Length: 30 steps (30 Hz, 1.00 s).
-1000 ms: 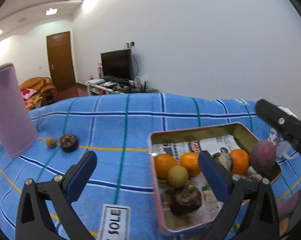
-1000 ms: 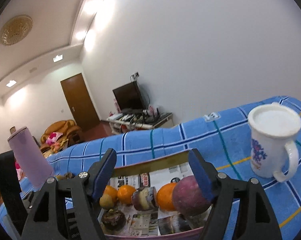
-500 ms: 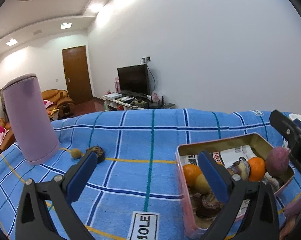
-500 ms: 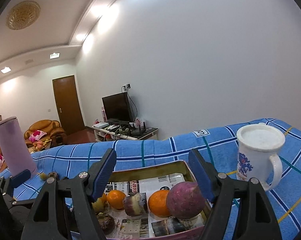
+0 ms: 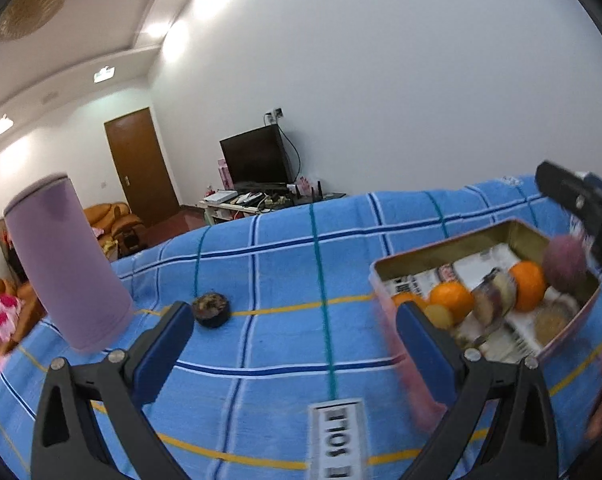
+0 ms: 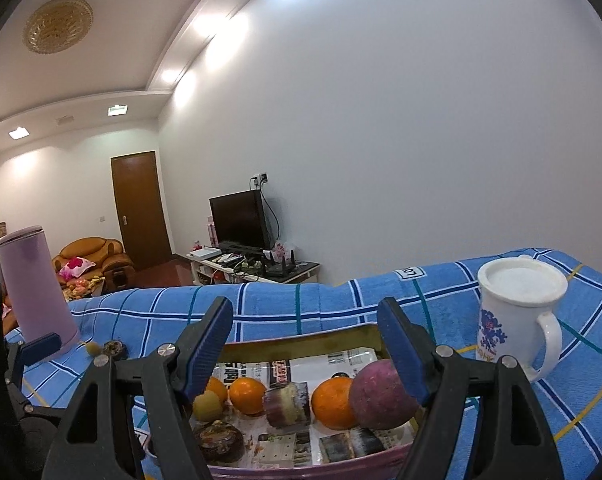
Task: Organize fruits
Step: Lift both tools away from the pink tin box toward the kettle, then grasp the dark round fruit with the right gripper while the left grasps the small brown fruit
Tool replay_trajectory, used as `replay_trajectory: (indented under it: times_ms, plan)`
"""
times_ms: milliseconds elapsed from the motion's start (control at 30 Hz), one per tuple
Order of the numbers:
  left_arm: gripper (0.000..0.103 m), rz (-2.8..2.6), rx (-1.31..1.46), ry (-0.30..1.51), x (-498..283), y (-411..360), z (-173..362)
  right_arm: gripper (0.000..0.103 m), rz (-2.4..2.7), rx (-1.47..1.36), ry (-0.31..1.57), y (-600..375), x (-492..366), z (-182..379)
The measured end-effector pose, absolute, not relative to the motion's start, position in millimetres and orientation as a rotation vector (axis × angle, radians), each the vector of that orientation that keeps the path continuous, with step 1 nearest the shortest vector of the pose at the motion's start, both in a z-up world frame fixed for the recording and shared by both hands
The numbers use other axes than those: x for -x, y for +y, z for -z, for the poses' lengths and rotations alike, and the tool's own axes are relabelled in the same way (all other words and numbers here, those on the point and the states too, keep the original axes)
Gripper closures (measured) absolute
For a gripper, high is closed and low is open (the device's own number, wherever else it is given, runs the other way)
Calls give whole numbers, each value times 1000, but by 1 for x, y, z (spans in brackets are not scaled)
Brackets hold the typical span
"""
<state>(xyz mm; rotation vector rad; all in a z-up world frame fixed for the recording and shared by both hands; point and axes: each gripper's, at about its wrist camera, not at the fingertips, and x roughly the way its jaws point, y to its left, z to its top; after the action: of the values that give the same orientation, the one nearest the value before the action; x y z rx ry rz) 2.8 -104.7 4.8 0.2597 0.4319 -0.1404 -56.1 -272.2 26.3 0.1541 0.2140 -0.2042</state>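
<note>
A rectangular tin tray (image 5: pixel 453 246) (image 6: pixel 301 342) lined with printed paper sits on the blue checked cloth. It holds oranges (image 6: pixel 248 394), a purple round fruit (image 6: pixel 377 398), a cut purple fruit (image 6: pixel 287 402), a small yellow fruit (image 6: pixel 205 406) and a dark fruit (image 6: pixel 219 440). A dark fruit (image 5: pixel 211 309) lies loose on the cloth near the purple tumbler; in the right wrist view it (image 6: pixel 115 348) has a small yellow fruit (image 6: pixel 93 348) beside it. My left gripper (image 5: pixel 293 340) is open and empty above the cloth, left of the tray. My right gripper (image 6: pixel 305 344) is open and empty over the tray's near side.
A tall purple tumbler (image 5: pixel 65 260) (image 6: pixel 35 284) stands at the left of the cloth. A white mug with blue print (image 6: pixel 517 312) stands right of the tray. A cloth label (image 5: pixel 335 438) lies near the front edge. Beyond the table are a TV, a door and sofas.
My left gripper has swung left and tilted, so the loose dark fruit and the tumbler now sit nearer its middle. My right gripper has drawn back and risen slightly over the tray.
</note>
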Motion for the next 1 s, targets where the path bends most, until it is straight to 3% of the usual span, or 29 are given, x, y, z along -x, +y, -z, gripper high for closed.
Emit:
replay_trajectory:
  times_ms: [700,1000]
  plan:
    - [0,-44,-152,415,-54,5,-8,27,186,-144,310,-208,28,-22]
    - [0,-216,-40,538,-90,74,2,27,81,-90,358,-141,-15,-16]
